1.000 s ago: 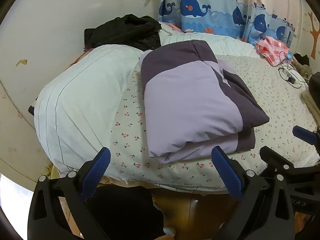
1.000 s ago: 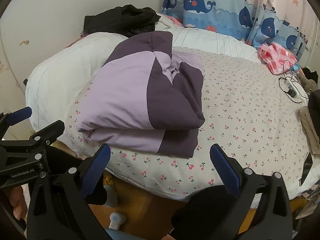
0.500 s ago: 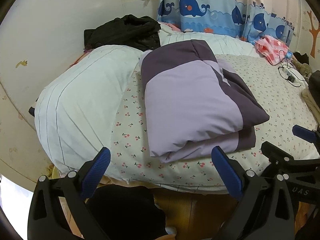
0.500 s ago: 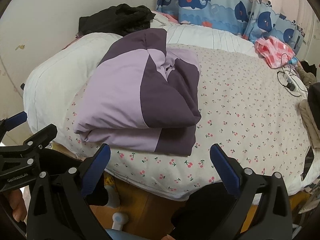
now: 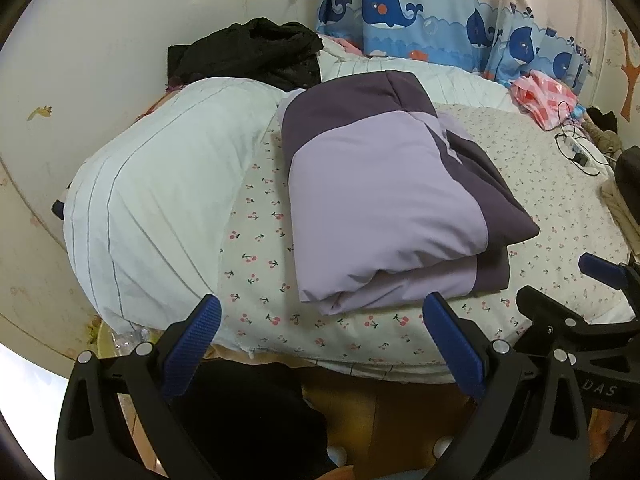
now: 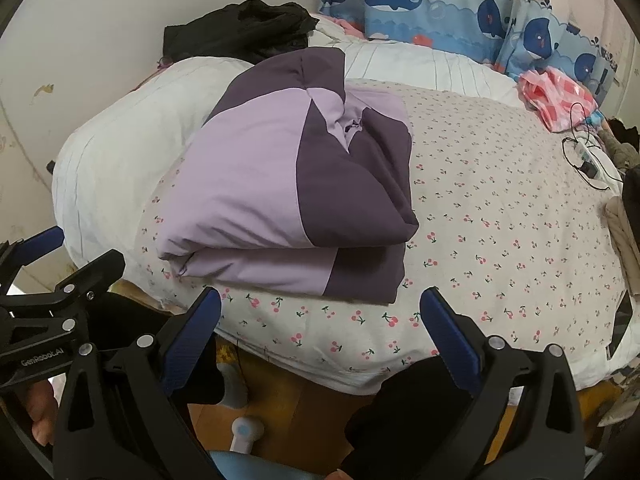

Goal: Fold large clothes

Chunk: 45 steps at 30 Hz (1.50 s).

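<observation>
Both claws, the left gripper (image 5: 320, 344) and right gripper (image 6: 320, 340), hang released off the bed's (image 6: 500, 220) near edge, the purple two-tone garment (image 6: 280, 192) apparently fully folded.

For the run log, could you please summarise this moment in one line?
left gripper: open, empty | right gripper: open, empty | two-tone purple padded garment: folded, on cherry-print bed sheet

Left hand-held gripper (image 5: 320, 320): black plastic frame with triangular cut-outs, silver screws at the pivots, two fingers faced with blue ribbed pads (image 5: 192, 340). Right hand-held gripper (image 6: 320, 312): identical build. White "GenRobot.AI" lettering marks the left unit's side; bare fingers show beneath that lettering.
</observation>
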Each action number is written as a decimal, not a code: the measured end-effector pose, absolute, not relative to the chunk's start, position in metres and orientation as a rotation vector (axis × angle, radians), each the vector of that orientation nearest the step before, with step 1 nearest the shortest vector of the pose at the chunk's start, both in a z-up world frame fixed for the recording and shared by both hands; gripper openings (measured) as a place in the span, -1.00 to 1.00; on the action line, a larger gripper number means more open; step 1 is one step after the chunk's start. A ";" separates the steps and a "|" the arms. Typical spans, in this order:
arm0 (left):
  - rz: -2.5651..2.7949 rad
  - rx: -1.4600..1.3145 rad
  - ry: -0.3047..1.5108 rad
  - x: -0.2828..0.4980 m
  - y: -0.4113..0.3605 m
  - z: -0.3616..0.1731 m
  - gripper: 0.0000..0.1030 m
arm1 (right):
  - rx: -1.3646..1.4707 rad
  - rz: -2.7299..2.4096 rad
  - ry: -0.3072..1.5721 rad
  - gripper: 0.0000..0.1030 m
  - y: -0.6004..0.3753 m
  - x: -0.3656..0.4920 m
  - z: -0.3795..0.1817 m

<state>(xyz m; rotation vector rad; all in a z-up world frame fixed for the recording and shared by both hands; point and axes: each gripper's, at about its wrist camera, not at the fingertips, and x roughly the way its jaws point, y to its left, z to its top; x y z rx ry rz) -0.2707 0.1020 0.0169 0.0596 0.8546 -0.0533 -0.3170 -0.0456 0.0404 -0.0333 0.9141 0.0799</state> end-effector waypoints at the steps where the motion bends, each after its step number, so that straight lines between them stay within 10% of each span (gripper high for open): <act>1: -0.050 0.064 0.854 -0.271 0.102 0.017 0.89 | -0.035 0.082 0.916 0.86 -0.045 -0.317 0.040; 45: -0.043 0.090 0.833 -0.281 0.093 0.024 0.89 | -0.042 0.073 0.889 0.86 -0.046 -0.337 0.048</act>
